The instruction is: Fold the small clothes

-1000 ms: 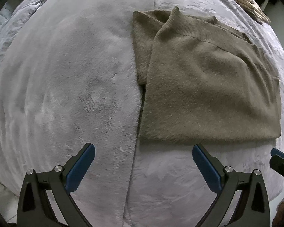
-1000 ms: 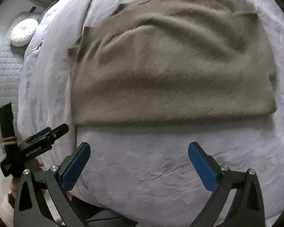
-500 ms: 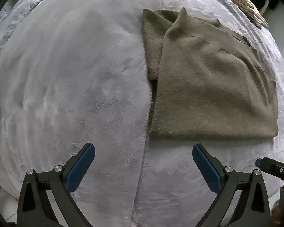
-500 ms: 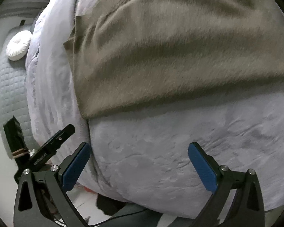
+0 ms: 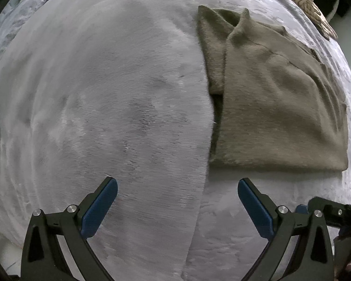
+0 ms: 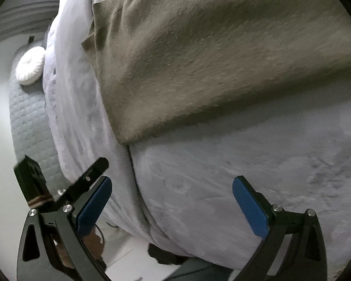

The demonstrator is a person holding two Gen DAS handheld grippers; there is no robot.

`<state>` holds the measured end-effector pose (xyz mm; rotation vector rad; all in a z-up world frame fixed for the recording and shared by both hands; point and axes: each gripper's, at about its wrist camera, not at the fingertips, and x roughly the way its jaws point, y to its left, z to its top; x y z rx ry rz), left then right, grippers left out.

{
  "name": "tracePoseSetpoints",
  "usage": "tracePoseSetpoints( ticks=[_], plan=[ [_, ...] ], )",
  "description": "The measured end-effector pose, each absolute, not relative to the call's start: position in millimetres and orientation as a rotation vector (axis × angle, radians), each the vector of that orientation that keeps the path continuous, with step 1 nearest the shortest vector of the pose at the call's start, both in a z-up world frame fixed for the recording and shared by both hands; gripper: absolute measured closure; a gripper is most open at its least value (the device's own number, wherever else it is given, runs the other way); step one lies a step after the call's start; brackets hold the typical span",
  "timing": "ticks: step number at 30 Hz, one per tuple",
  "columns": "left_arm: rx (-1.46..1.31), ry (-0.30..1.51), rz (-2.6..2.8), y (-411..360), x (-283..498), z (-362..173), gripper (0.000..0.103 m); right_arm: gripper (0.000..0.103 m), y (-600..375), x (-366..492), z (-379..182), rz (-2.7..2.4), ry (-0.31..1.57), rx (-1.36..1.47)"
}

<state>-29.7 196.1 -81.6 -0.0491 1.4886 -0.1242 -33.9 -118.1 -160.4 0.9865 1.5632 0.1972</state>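
Note:
An olive-brown knit sweater [image 5: 276, 107] lies folded flat on a grey plush blanket [image 5: 105, 93], at the right in the left wrist view. In the right wrist view the sweater [image 6: 210, 53] fills the upper half, its near left corner just above the gap between the fingers. My left gripper [image 5: 177, 205] is open and empty, hovering over bare blanket below and left of the sweater. My right gripper [image 6: 172, 202] is open and empty, close above the blanket just short of the sweater's near edge. Part of the left gripper [image 6: 65, 187] shows at the lower left of the right wrist view.
A blanket seam [image 5: 206, 164] runs along the sweater's left edge. A cream braided cushion [image 5: 308, 7] lies at the far right. A round white cushion [image 6: 30, 66] rests on a grey quilted cover [image 6: 28, 121] at the left. The bed edge and floor [image 6: 128, 257] lie below.
Both grippers have shifted left and nearer the bed. The right gripper has dropped closer to the sweater's near left corner and tilted. Both stay open.

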Motion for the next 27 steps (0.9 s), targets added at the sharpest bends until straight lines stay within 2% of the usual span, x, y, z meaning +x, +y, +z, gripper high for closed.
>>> tracePoseSetpoints(
  ticks=[8, 17, 18, 19, 20, 21, 27],
  plan=[
    [-0.106, 1.465, -0.16, 219, -16, -85, 0.0, 0.0, -112, -21, -171, 0.206, 1.386, 1.185],
    [-0.311, 1.446, -0.257, 235, 9, -89, 0.0, 0.003, -108, -2, -195, 0.203, 1.214, 1.414],
    [-0.332, 1.447, -0.272, 234, 11, -89, 0.0, 0.013, -108, -1, -196, 0.199, 1.201, 1.432],
    [-0.358, 1.448, -0.291, 235, 16, -90, 0.0, 0.045, -107, 1, -198, 0.196, 1.187, 1.46],
    [-0.376, 1.447, -0.303, 233, 15, -90, 0.0, 0.067, -106, 2, -202, 0.192, 1.187, 1.479],
    [-0.4, 1.446, -0.319, 234, 18, -90, 0.0, 0.094, -107, 3, -207, 0.205, 1.182, 1.523],
    [-0.566, 1.449, -0.373, 228, 36, -94, 0.0, 0.094, -112, 7, -192, 0.323, 1.1, 1.539]
  ],
)
